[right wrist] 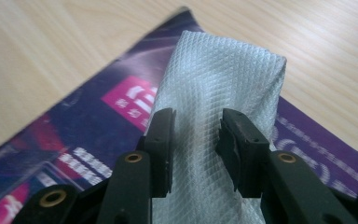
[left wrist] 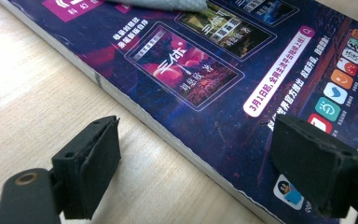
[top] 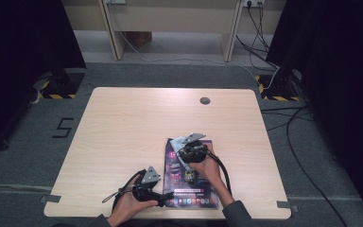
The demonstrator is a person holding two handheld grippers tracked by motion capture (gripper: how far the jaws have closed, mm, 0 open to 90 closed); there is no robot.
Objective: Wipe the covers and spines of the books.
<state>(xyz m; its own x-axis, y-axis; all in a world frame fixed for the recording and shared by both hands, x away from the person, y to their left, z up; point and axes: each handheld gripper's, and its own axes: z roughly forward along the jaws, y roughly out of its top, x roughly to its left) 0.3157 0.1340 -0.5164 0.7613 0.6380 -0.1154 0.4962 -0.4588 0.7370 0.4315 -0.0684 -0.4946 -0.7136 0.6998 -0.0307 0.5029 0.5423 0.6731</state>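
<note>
High view
Desk: pale wood desk (top: 123, 132), with a purple book (top: 203, 194) lying flat near its front edge, right of centre.
Cloth: a grey-white cloth (top: 177, 143) lies on the far left corner of the book.
Right claw: the right claw (top: 185, 156) is held over the upper part of the book, at the cloth — a hand wraps its body from the near side.
Left claw: the left claw (top: 168, 197) lies low at the book's near left corner, pointing toward the cover.

Left gripper view
Left claw: the left claw (left wrist: 196, 172) has its jaws wide apart, clamped on nothing; one black pad sits over bare desk (left wrist: 37, 93), the other over the cover.
Book: the book (left wrist: 205, 74) runs diagonally between the jaws, its white page edge facing the desk side, printed panels and app icons on the cover.
Cloth: a strip of the cloth (left wrist: 163, 4) sits at the top edge, on the cover.

Right gripper view
Right claw: the right claw (right wrist: 196, 140) is closed on the cloth (right wrist: 223, 79) — a fold of the diamond-textured fabric stands between the two pads.
Book: the book (right wrist: 98, 116) lies under the cloth, with desk (right wrist: 51, 42) beyond it.
</note>
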